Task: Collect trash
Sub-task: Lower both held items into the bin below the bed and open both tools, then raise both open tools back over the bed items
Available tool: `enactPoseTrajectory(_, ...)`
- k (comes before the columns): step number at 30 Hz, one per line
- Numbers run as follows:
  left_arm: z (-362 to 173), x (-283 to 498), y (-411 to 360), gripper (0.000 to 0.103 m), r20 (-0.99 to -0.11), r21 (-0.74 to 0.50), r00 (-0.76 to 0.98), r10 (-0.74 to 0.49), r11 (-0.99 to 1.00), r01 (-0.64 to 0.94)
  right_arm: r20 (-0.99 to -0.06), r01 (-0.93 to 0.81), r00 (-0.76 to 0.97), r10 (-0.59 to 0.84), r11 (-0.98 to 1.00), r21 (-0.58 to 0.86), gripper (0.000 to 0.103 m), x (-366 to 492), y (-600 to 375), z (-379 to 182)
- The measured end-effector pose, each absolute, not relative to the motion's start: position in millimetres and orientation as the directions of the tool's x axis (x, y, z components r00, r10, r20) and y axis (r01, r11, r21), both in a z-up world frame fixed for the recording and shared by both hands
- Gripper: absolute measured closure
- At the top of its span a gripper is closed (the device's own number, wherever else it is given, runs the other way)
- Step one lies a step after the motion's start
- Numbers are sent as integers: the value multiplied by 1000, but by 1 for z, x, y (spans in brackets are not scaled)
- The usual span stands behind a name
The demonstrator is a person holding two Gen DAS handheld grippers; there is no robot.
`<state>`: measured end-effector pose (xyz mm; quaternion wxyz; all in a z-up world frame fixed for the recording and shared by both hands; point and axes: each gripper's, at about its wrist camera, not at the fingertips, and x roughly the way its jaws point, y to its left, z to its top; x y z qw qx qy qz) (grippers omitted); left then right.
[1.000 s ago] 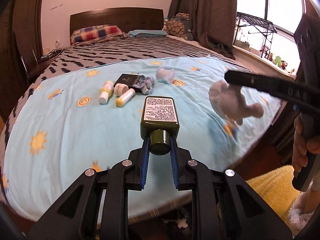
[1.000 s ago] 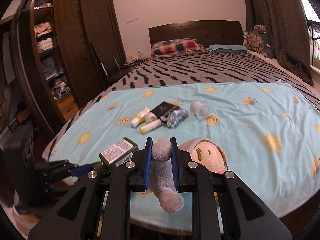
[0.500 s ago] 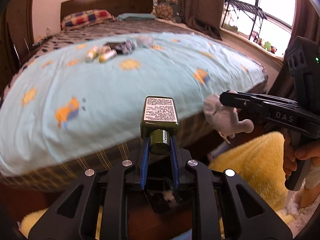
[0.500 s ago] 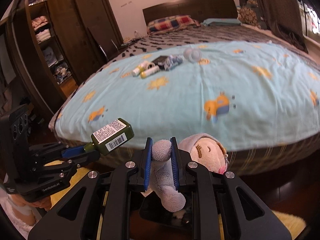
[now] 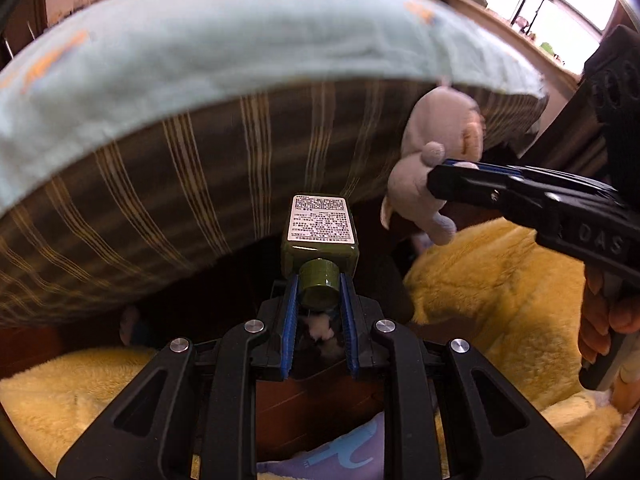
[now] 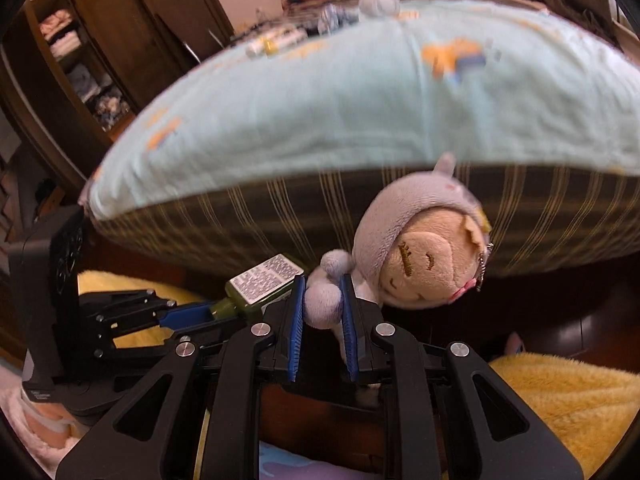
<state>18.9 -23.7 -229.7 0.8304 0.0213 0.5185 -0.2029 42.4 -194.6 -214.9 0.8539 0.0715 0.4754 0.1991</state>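
Note:
My left gripper (image 5: 319,286) is shut on the cap end of a dark green bottle (image 5: 320,236) with a white printed label, held low in front of the bed's striped side. The bottle also shows in the right wrist view (image 6: 262,285). My right gripper (image 6: 322,294) is shut on the limb of a grey plush doll (image 6: 416,258) with a tan face. In the left wrist view the doll (image 5: 434,160) hangs from the right gripper (image 5: 452,172), to the right of the bottle.
The bed (image 5: 240,52) with a light blue sheet fills the upper view; its striped side (image 6: 280,216) is close ahead. Small bottles and items (image 6: 280,40) lie on the bed top. Yellow fluffy rugs (image 5: 500,280) cover the floor. A wardrobe (image 6: 80,60) stands at left.
Both grippers have dropped from above the bed to below its edge, still holding the bottle and the doll. The bed now looms above and the floor rugs are near.

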Motion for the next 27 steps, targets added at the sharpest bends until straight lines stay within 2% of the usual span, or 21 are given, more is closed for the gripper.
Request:
enactPoseTrajectory(8, -275, 27, -20, 84, -916, -167, 299, -269, 931, 326, -838, -224, 381, 391, 918, 327, 84, 46, -196, -259)
enactPoseTrajectory(16, -293, 32, -29, 84, -933, -157, 259, -251, 929, 335, -865, -168, 313, 392, 919, 356, 84, 55, -201, -298)
enactPoseTrajectory(21, -294, 33, -33, 81, -938, -153, 248, -244, 929, 337, -877, -144, 317, 362, 932, 332, 78, 62, -201, -301)
enactPoseTrajectory(22, -293, 33, -33, 76, -938, -148, 251, -240, 930, 335, -879, -138, 329, 346, 938, 317, 75, 63, -205, -298)
enactPoseTrajectory(25, -291, 34, -29, 68, -937, -139, 264, -231, 935, 325, -872, -125, 368, 321, 947, 296, 45, 65, -215, -287)
enactPoseTrajectory(27, -285, 34, -27, 62, -933, -139, 275, -231, 938, 316, -866, -122, 391, 312, 950, 287, 42, 65, -216, -279)
